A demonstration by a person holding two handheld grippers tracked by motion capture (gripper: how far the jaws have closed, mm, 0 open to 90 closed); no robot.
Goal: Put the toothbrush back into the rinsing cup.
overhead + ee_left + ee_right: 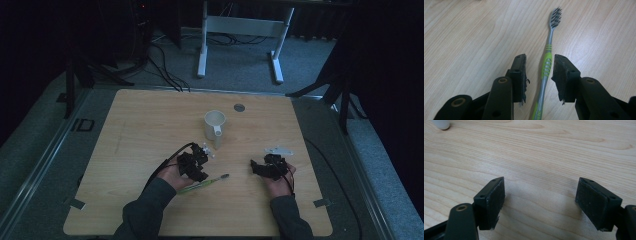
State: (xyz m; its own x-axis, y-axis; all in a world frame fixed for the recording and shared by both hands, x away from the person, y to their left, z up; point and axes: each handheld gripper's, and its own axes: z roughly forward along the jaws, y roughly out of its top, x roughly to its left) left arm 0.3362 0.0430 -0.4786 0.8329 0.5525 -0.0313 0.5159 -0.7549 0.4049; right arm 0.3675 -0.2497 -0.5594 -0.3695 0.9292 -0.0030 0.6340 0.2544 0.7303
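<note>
A green and grey toothbrush (206, 183) lies flat on the wooden table (140, 125), its bristle head (555, 16) pointing away from me. My left gripper (539, 61) stands open right over it. The handle (547, 63) runs between the two pads with a gap on each side. In the high view the left gripper (201, 174) sits at the near middle of the table. My right gripper (259, 168) hovers low to the right of it. Its jaws (541, 182) are wide open over bare wood with nothing between them.
A white mug (215, 125) stands upright behind the left gripper; its base (441, 123) shows at the far left of the right gripper view. A small grey disc (239, 107) and a flat white piece (278, 149) lie on the table's right half.
</note>
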